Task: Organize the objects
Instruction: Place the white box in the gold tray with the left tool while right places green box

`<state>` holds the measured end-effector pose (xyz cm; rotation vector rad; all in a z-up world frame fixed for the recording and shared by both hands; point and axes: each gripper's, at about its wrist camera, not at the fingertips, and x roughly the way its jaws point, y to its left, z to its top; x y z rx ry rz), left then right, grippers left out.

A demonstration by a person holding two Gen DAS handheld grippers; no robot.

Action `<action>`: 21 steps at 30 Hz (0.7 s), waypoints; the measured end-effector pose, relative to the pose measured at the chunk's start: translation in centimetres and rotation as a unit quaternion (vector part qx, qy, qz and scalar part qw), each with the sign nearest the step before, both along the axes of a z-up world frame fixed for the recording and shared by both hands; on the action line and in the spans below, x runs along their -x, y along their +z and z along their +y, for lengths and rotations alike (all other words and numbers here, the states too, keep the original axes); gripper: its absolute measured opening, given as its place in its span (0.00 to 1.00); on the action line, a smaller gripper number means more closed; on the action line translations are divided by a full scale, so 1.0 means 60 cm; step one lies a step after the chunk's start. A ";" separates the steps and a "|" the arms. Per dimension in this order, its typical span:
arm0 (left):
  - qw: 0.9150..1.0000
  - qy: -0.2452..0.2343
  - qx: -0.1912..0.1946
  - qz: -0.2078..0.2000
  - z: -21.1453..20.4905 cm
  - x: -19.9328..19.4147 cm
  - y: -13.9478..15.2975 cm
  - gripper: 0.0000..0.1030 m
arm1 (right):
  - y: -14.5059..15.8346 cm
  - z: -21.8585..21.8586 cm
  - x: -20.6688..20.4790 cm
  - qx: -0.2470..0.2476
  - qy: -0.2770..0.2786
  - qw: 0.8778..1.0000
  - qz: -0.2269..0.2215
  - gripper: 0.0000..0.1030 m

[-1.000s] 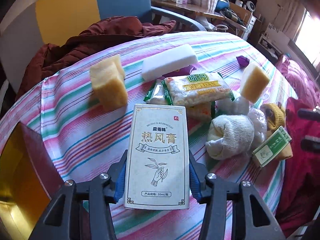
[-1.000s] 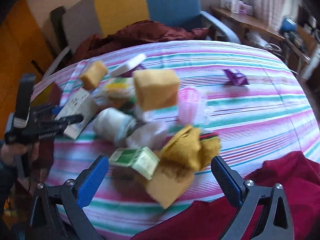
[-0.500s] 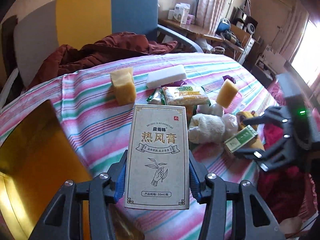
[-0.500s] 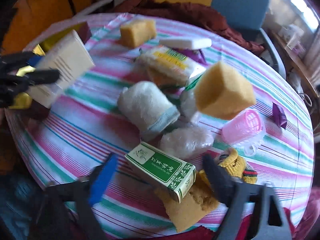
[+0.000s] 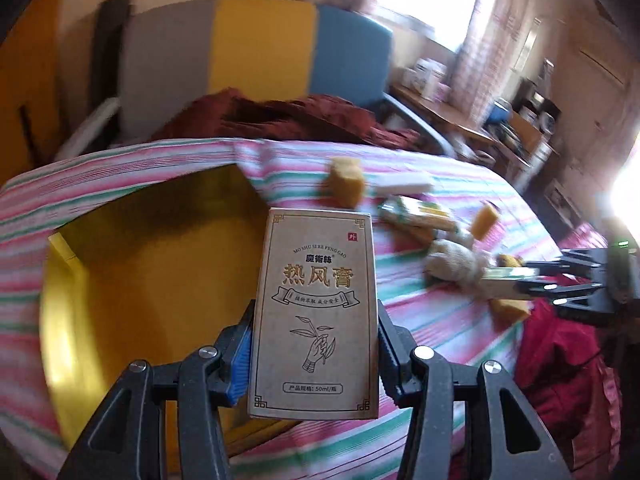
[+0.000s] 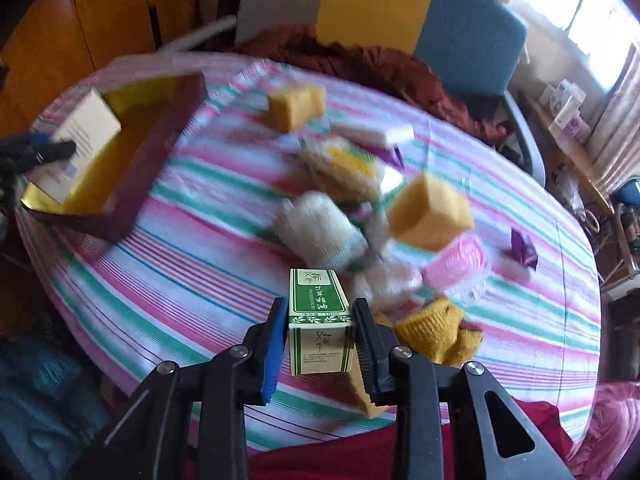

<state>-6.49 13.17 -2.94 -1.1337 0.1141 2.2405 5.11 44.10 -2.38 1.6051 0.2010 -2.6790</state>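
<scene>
Green-and-white carton (image 6: 320, 322) pinched upright in right claw (image 6: 321, 334), above striped counter's (image 6: 168, 276) near edge. Tan carton (image 5: 316, 308) clamped in left claw (image 5: 314, 354), over gold-lined tray (image 5: 132, 280) at far left.

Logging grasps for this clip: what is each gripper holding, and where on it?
Left gripper: beige carton, clamped across its long side edges, lower half. Right gripper: green-and-white box, clamped across its two side faces.

each hand-held gripper (image 5: 314, 352) (image 6: 320, 340) has black angular plastic arms, silver screws, and blue pads inside its fingers.
</scene>
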 end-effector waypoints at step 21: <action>0.965 0.259 0.035 0.020 -0.271 -0.019 -0.045 0.57 | -0.016 -0.420 0.131 0.196 0.139 0.969 0.062 0.82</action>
